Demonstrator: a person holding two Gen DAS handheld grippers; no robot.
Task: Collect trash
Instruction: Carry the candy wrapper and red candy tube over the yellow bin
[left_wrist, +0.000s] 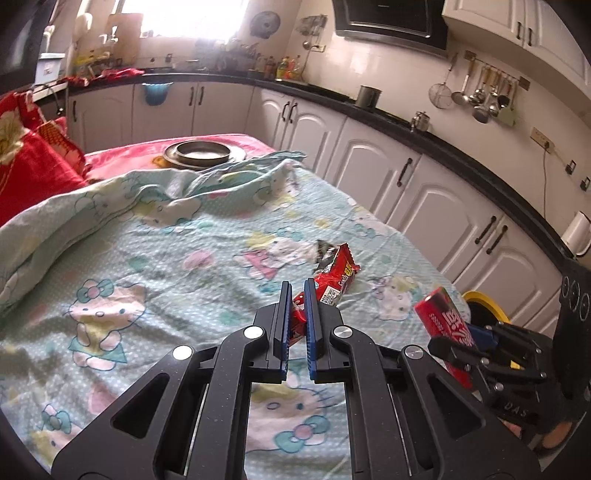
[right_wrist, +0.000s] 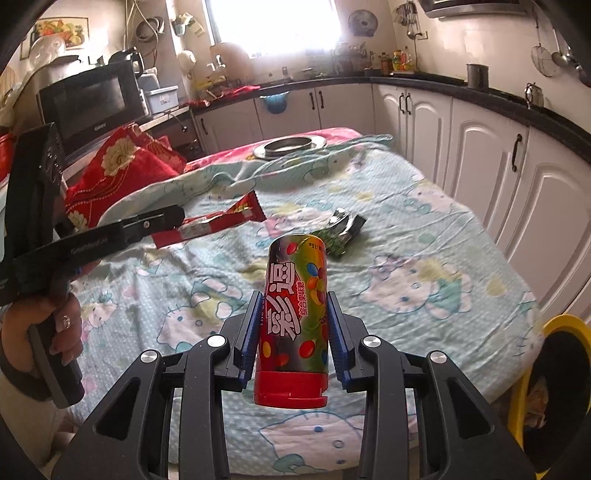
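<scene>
My left gripper (left_wrist: 297, 291) is shut on one end of a long red snack wrapper (left_wrist: 334, 278), which hangs out past the fingertips above the bed. The right wrist view shows this wrapper (right_wrist: 221, 221) from the side, clamped in the left gripper (right_wrist: 173, 218) and held by a person's hand (right_wrist: 62, 332). My right gripper (right_wrist: 293, 299) is shut on a colourful candy tube (right_wrist: 295, 306) with a red cap, lifted off the sheet. The tube (left_wrist: 441, 317) also shows at the right in the left wrist view. A crumpled green and silver wrapper (right_wrist: 341, 232) lies on the bed beyond the tube.
The bed has a light blue cartoon-cat sheet (right_wrist: 424, 229), with a bunched quilt (left_wrist: 92, 206) and red pillows (left_wrist: 33, 166) on the left. A round metal pan (right_wrist: 291, 146) sits at its far end. A yellow-rimmed bin (right_wrist: 554, 369) stands at the bed's right corner. White cabinets (right_wrist: 480, 155) line the right side.
</scene>
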